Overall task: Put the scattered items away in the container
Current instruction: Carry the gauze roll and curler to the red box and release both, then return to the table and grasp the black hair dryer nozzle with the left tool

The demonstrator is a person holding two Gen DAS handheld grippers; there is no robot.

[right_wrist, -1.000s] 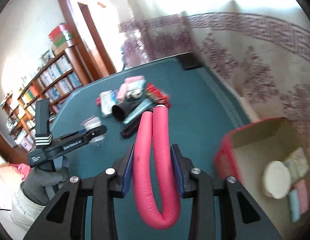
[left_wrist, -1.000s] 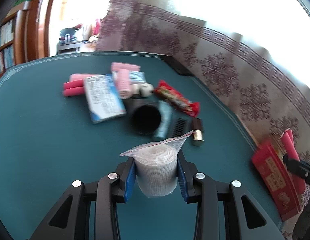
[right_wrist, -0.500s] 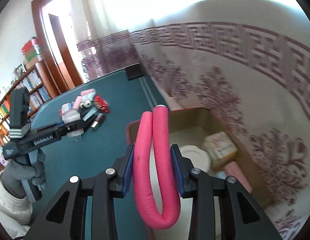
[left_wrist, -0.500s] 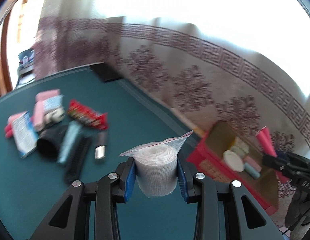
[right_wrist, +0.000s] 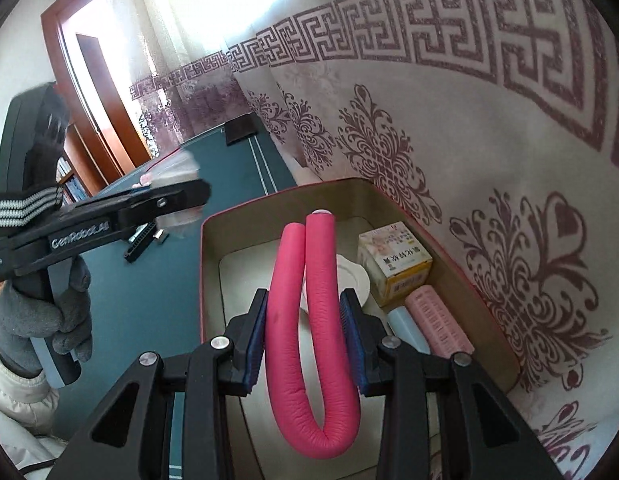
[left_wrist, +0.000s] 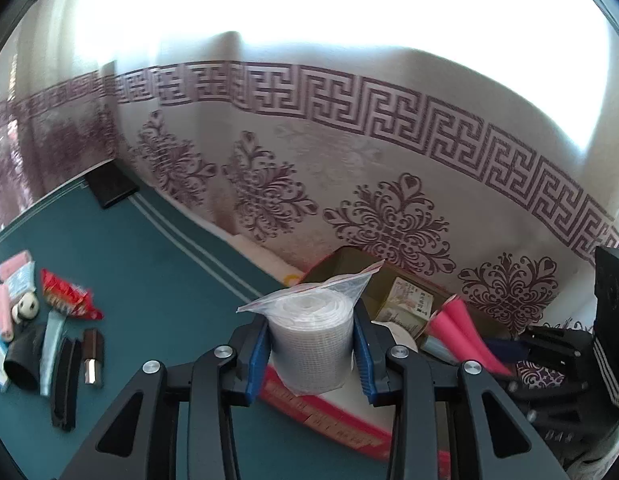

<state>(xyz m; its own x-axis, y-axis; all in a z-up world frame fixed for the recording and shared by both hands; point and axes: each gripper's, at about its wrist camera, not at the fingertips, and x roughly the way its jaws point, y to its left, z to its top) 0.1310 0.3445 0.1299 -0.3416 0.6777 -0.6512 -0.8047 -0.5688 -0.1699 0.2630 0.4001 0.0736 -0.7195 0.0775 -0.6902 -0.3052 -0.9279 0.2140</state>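
Box (right_wrist: 389, 196) with red outer walls sits on the green worktop (left_wrist: 157, 264) against the patterned curtain, holding a white lid, a yellow carton (right_wrist: 395, 260), a pink roller (right_wrist: 437, 320) and a pale blue tube. Above the box, the right claw (right_wrist: 305, 340) is clamped on a folded pink foam stick (right_wrist: 321, 320). At the box's near wall, the left claw (left_wrist: 311, 352) is clamped on a bagged white gauze roll (left_wrist: 309, 336). Left of the box, scattered items remain on the worktop: red packet (left_wrist: 67, 296), black comb (left_wrist: 65, 384), black cup (left_wrist: 23, 360).
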